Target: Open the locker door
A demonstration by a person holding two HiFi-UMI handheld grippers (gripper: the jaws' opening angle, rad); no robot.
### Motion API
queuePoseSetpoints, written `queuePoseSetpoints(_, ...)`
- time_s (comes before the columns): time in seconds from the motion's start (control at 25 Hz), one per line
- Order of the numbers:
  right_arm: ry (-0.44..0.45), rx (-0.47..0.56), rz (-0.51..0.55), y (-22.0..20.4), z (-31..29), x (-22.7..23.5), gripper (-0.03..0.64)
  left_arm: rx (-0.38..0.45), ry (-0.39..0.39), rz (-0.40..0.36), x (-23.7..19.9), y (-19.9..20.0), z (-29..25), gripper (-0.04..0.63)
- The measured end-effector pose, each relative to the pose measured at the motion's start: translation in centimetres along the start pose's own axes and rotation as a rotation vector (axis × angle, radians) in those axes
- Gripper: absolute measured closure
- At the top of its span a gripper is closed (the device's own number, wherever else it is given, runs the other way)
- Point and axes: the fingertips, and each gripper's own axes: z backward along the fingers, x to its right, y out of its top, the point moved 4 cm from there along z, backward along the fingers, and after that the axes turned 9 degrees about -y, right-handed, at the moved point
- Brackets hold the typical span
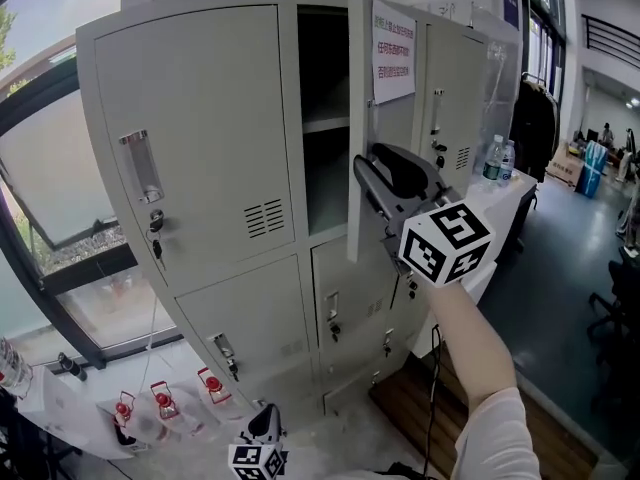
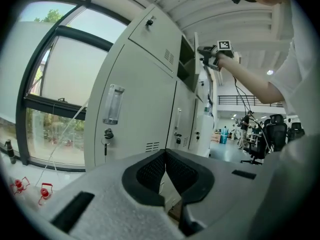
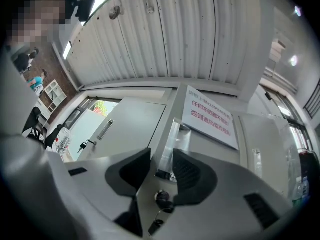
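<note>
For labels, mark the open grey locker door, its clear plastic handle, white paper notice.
open grey locker door (image 1: 398,123): head view, bare face.
clear plastic handle (image 3: 170,144): right gripper view, middle.
white paper notice (image 1: 393,53): head view, centre.

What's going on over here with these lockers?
A person is opening an upper locker door in a grey locker bank. The right gripper has its jaws closed on the door handle, and the door stands swung well out, showing a dark compartment with a shelf inside. The left gripper is low in front of the lockers, jaws together and holding nothing. The large left door is shut.
</note>
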Motion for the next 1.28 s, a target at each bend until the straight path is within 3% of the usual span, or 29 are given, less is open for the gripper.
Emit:
queuePoseSetpoints(0.56, -0.102, -0.014, 0.045, 2.2, 7.0, 4.8, 0.485, -0.043, -0.173, -0.006, 4.8, -0.2, -4.1, 0.586)
queuePoseSetpoints(0.8, -0.195, -0.032, 0.072, 2.9, 10.3, 8.3, 0.49, -0.045, -0.242, -0.034, 6.8, -0.5, -6.3, 0.586)
queuePoseSetpoints(1.0, -0.344, -0.066, 0.104, 3.0, 13.6, 12.8, 0.557, -0.056, -0.301, -0.06, 8.8, -0.4, -7.8, 0.586)
queuePoseSetpoints(1.28, -0.437, -0.122, 0.103, -0.5, 17.4, 15.2, 0.598, -0.071, -0.34, -0.074, 10.2, -0.3, -8.9, 0.586)
